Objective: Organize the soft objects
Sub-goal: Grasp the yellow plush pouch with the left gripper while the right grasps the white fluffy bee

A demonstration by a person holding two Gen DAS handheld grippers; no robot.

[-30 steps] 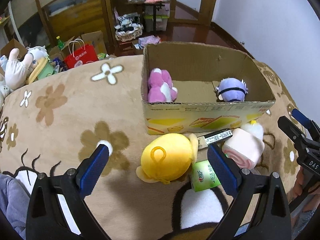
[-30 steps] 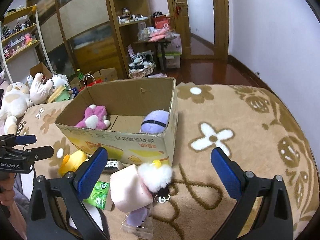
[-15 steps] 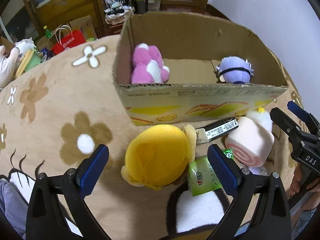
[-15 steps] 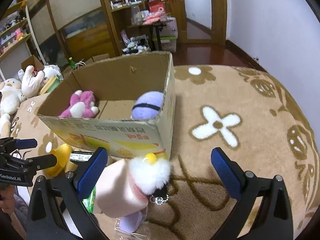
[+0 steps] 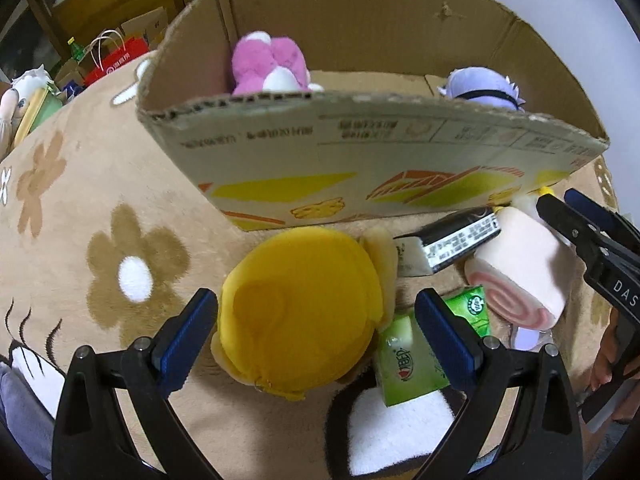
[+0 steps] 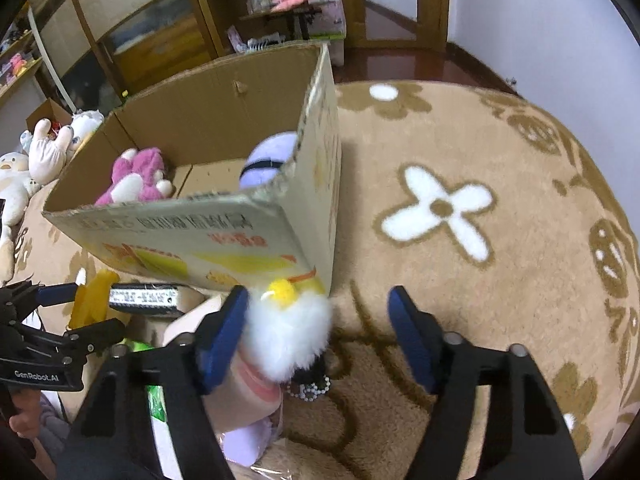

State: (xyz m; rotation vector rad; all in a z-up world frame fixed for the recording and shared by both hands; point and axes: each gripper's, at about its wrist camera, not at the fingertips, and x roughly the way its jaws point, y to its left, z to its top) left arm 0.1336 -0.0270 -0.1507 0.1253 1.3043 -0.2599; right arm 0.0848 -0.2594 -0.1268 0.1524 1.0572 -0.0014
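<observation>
A yellow plush [image 5: 304, 320] lies on the flowered blanket just in front of the cardboard box [image 5: 360, 160]. My left gripper [image 5: 316, 336] stands open astride it, and the right pad is clear of it. To its right lies a pink roll plush [image 5: 520, 272] with a white fluffy tuft [image 6: 288, 332]. My right gripper [image 6: 318, 336] is closing around that tuft: the left pad touches it, the right pad stands well off. Inside the box are a pink plush [image 5: 268, 64] and a purple plush [image 5: 480, 84].
A green packet [image 5: 404, 364] and a black-and-white carton [image 5: 452, 240] lie between the two plushes. More stuffed toys [image 6: 24, 168] sit off the blanket at the left, near a red bag [image 5: 116, 60]. Bare blanket [image 6: 480, 280] stretches right of the box.
Both grippers have sunk toward the blanket and tipped down. The left now straddles the yellow plush. The right jaws have narrowed around the roll plush's white tuft.
</observation>
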